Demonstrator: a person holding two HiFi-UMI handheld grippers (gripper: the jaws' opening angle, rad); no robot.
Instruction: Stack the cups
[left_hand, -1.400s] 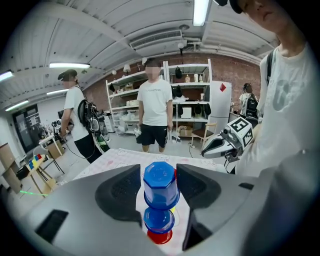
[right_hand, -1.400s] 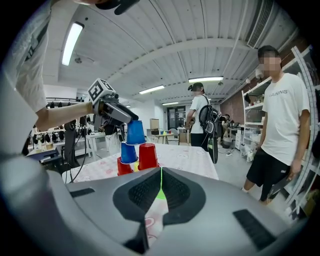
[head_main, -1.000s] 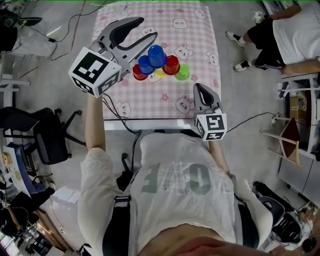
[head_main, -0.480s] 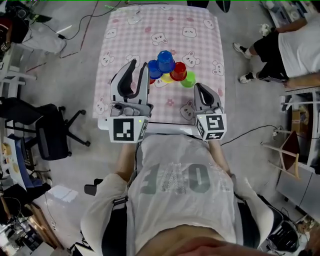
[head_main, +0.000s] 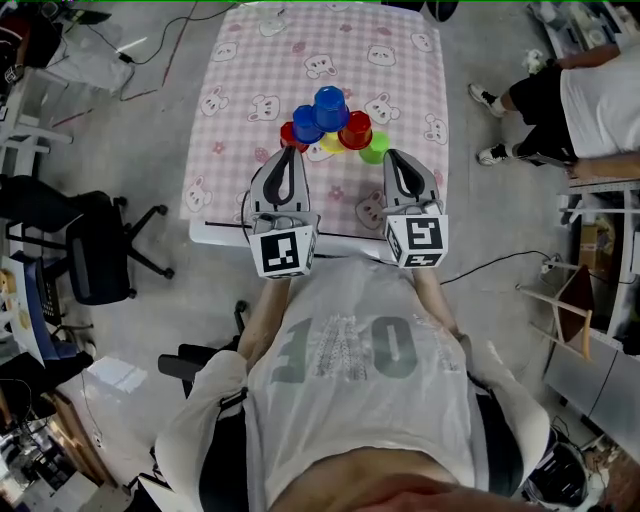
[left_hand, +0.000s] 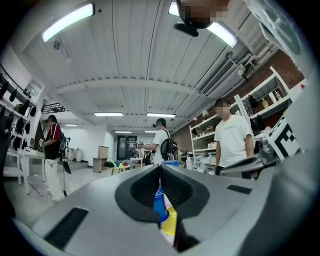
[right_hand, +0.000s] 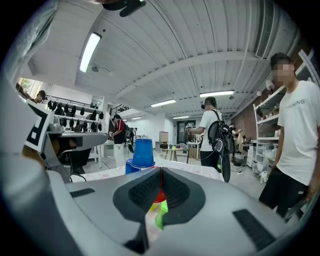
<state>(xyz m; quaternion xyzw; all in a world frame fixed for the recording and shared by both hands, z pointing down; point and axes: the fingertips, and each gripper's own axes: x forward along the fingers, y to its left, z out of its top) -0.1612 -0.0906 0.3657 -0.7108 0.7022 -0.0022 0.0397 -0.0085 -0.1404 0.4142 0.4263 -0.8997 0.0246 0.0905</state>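
The cups (head_main: 330, 125) stand as a small pyramid in the middle of the tabletop (head_main: 250, 60), touching each other: red, yellow and green below, blue and red above, one blue cup (head_main: 329, 103) on top. They look like thin plastic, so prob. very light, smooth and easy to knock over. I would pinch one by the side wall, gently, top cup first. Each stands upright, long axis vertical, and the mouth seems to point down. Left tool (head_main: 287, 153) and right tool (head_main: 394, 159) sit near the front edge, just before the pile. Both have jaws fully together, w/ nothing held.
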